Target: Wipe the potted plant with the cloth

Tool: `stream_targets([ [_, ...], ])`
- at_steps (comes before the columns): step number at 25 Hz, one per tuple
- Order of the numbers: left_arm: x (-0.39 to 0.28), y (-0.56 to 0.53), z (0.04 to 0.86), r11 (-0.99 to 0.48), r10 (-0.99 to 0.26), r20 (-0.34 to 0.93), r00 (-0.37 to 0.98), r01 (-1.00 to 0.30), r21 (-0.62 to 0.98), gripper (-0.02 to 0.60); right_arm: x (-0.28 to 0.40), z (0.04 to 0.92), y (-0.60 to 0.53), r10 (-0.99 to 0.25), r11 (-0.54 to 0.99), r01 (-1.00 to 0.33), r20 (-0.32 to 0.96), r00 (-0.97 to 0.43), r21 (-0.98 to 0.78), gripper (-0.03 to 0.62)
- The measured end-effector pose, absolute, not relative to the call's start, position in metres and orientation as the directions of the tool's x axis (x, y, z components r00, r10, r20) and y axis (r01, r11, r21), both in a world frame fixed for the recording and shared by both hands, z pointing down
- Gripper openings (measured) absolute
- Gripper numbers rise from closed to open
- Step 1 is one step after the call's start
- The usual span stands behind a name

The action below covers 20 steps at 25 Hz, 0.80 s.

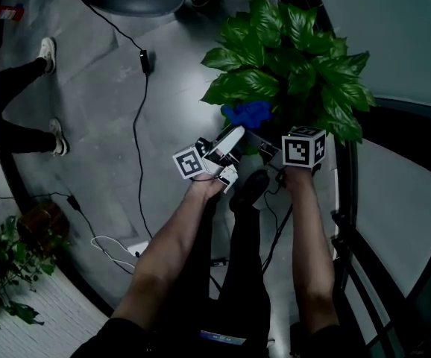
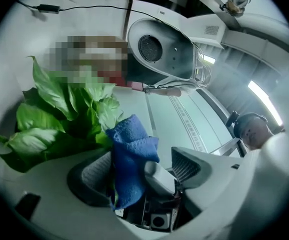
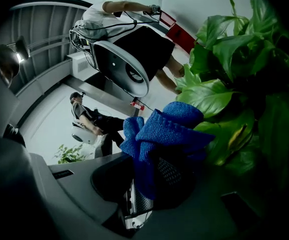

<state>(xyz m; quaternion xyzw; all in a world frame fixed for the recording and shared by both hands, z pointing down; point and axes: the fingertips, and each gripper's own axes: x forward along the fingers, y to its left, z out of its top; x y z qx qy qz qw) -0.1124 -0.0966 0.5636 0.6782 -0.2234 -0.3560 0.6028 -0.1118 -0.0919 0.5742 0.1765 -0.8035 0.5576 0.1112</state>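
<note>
Lowest in the left gripper view, the left gripper (image 2: 142,166) has its jaws wide apart. The blue cloth (image 2: 132,154) hangs in the gap between them, close against the pad at the left of the frame and clear of the pad at the right, so nothing presses on it there. In the right gripper view the right gripper (image 3: 143,176) has its jaws clamped on that same cloth. A lower fold is pinched between the pads, and the rest bunches up over the jaw tip at the right of the frame. Just past the cloth stands the plant (image 3: 244,84), its broad green leaves filling the right side of that view and the left side of the left gripper view. Whether the cloth touches a leaf cannot be told. From the head view, both forearms (image 1: 178,237) reach up the middle of the frame, and the two grippers meet at the cloth on the lower left edge of the foliage. Beyond them is the grey floor (image 1: 104,88), with a black cable (image 1: 137,125) trailing across it left of centre.
</note>
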Motion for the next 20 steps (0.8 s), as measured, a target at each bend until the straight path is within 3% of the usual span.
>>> stream_targets([
  [20, -0.118, -0.042, 0.522, -0.127, -0.626, -0.144, 0.766, 0.083, 0.989, 0.391, -0.14, 0.528, -0.014, -0.203, 0.21, -0.401, 0.362, -0.91, -0.891, 0.098],
])
